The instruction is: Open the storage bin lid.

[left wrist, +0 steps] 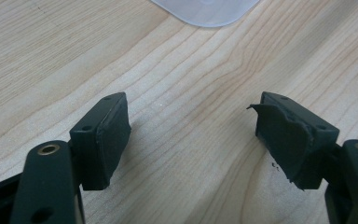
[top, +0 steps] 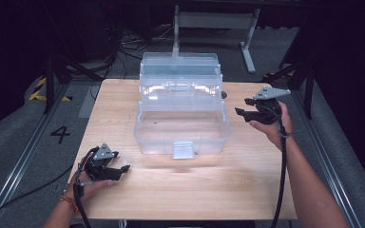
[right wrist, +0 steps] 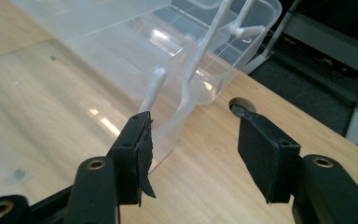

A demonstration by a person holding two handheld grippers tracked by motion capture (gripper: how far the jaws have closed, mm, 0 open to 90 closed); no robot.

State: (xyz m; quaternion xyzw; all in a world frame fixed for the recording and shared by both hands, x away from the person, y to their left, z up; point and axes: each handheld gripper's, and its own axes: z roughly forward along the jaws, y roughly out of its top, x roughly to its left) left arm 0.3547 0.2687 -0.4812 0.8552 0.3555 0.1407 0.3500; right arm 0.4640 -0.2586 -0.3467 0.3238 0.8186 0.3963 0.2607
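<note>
**One open box, two empty grippers**

One wooden tabletop [top: 190, 190] carries a single clear plastic box [top: 183, 126], set at the middle toward the far edge. Its lid [top: 180, 64] is thrown back and stands up behind the tub, and one tray [top: 180, 90] is lifted on thin clear arms between lid and tub. A single grey latch [top: 183, 149] hangs on the near wall of the tub. The tub itself looks bare inside.

Two grippers are in view, one in each hand. The left gripper [top: 123, 168] sits low at the near left of the tabletop, well apart from the box, its jaws spread wide over bare wood with nothing between them. The right gripper [top: 240, 113] is held just beside the box's right end, near the tray arms, pointing leftward at it. Its jaws stand fairly wide and hold nothing; the box's corner lies just beyond one jaw, and I cannot tell whether they touch.

One dark round hole [right wrist: 237, 103] shows in the tabletop just past the right gripper's other jaw.
</note>
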